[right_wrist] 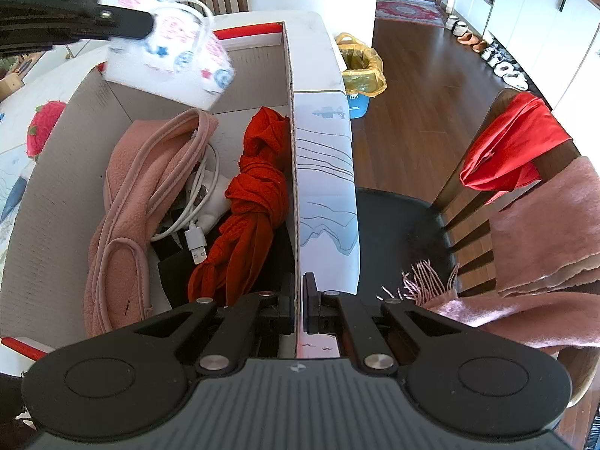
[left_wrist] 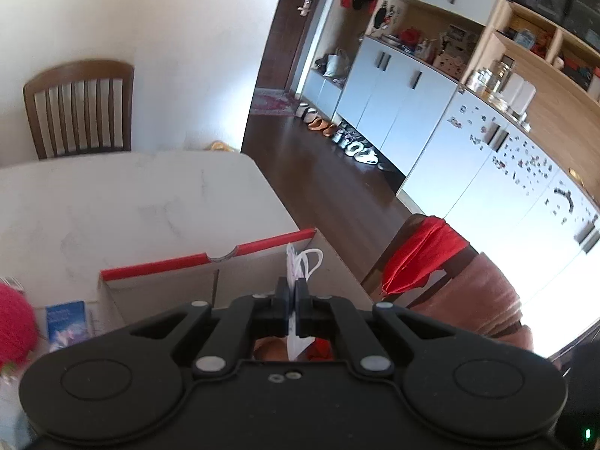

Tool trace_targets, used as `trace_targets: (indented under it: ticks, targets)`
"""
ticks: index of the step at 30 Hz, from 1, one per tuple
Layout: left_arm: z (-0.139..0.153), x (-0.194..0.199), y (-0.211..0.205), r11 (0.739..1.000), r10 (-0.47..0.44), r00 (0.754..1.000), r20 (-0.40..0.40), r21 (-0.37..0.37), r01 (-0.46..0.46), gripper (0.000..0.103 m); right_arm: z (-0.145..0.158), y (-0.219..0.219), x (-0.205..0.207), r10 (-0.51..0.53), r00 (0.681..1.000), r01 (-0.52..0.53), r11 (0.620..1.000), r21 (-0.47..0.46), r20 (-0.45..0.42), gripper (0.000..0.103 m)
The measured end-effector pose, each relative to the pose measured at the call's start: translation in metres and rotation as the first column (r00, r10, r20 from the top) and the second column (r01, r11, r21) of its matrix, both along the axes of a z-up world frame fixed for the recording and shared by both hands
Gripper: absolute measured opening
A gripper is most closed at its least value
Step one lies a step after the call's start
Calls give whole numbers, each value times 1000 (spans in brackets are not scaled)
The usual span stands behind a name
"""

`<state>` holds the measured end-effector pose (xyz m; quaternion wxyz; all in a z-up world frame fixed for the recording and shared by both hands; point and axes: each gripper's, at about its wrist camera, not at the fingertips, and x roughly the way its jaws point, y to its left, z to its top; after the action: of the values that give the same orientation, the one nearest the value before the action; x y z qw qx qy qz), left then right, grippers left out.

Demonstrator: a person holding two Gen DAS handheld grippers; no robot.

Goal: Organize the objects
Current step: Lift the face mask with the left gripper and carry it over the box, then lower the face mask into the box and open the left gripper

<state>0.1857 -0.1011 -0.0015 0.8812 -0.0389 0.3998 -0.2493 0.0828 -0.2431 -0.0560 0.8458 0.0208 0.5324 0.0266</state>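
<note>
The left tool [right_wrist: 152, 24] is closed on a printed face mask [right_wrist: 168, 63], held above the cardboard box [right_wrist: 45, 195]. The right tool [right_wrist: 298, 300] is clamped on the box's side wall.

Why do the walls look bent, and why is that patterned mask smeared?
Both wrist views use fisheye lenses, so the cupboards curve. In the right wrist view the mask in the left claw is motion-blurred; the box stays sharp. Window glare whitens the left view's lower right.
</note>
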Motion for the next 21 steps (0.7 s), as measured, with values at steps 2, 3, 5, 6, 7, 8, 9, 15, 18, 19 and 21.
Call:
trace_targets:
  ticks: [2, 3, 5, 6, 7, 8, 9, 15, 18, 19, 21]
  targets:
    - [-7, 6, -1, 1000, 12, 1000, -23, -7, -12, 0, 0, 0, 0, 0, 1000, 0, 1000, 2, 0, 4]
    - [-10, 9, -1, 1000, 19, 999, -33, -8, -19, 0, 0, 0, 0, 0, 1000, 0, 1000, 3, 0, 4]
    - [-17, 14, -3, 1000, 26, 998, -49, -2, -26, 0, 0, -1, 0, 2, 1000, -2, 1000, 4, 0, 4]
    - [-20, 17, -3, 1000, 26, 998, -54, 3, -26, 0, 0, -1, 0, 2, 1000, -2, 1000, 4, 0, 4]
    - [-22, 18, -4, 1000, 28, 998, -55, 12, -28, 0, 0, -1, 0, 2, 1000, -2, 1000, 5, 0, 4]
    - [-25, 19, -5, 999, 31, 998, -55, 21, -30, 0, -1, -1, 0, 2, 1000, -2, 1000, 6, 1, 4]
    - [-28, 21, -5, 999, 33, 998, -62, 24, -32, 0, -1, -1, 0, 3, 1000, -3, 1000, 6, 1, 4]
    - [-49, 32, -5, 996, 59, 987, -152, 77, -48, 3, -1, -1, 0, 3, 1000, -3, 1000, 6, 0, 4]
    - [-58, 35, -2, 993, 74, 978, -195, 105, -54, 5, -1, -1, 0, 3, 1000, -3, 1000, 7, 0, 4]
    - [-61, 35, -1, 992, 81, 975, -205, 116, -58, 7, -1, -1, 0, 3, 1000, -3, 1000, 7, 0, 4]
    - [-65, 37, 1, 990, 86, 969, -232, 133, -56, 10, -1, 0, 0, 4, 1000, -4, 1000, 6, 1, 4]
